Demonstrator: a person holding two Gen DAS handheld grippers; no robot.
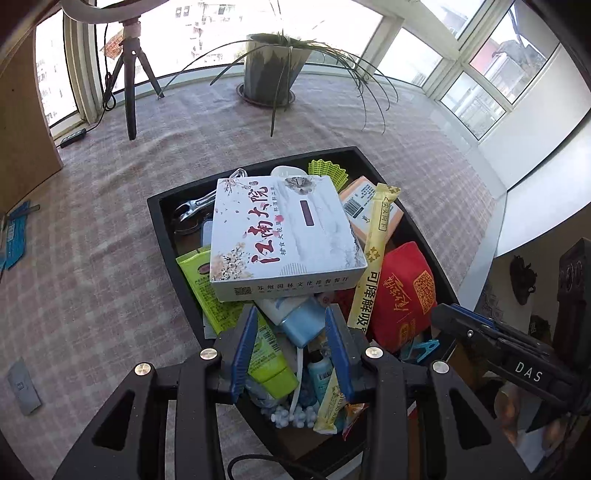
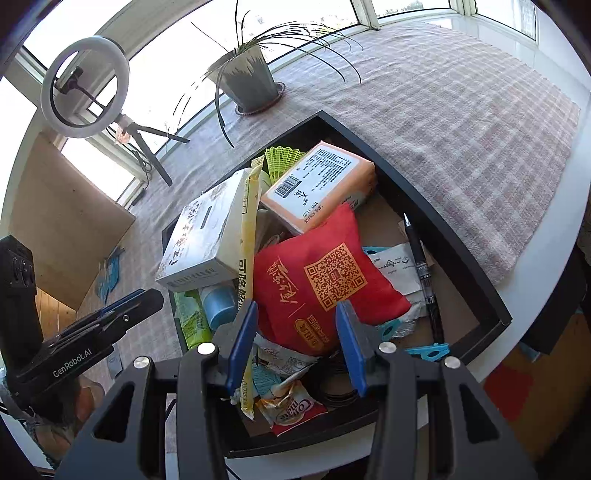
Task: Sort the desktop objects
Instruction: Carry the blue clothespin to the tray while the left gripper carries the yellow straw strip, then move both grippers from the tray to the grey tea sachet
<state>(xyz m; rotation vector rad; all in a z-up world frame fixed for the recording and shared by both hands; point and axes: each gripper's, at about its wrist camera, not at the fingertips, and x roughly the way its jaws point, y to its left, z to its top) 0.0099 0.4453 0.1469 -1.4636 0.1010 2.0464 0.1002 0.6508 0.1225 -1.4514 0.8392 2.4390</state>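
Right wrist view showed one black tray (image 2: 436,221) on the surface, holding one red pouch (image 2: 325,280), one white box (image 2: 199,240), and a sachet (image 2: 291,406) perhaps reading "Coffee mate". Both grippers, left (image 1: 291,350) and right (image 2: 295,347), gaped wide, empty.

black tray (image 1: 162,210), red pouch (image 2: 325,280) with orange qr print, white floral box (image 1: 284,232), pink-grey checked cloth (image 1: 110,229)

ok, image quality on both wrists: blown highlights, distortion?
Left wrist: windows blown out, straight frames bow from fisheye, tray contents evenly lit and sharp. Right wrist: sky clipped behind the ring light, tablecloth sunlit, black vignette at the corners.
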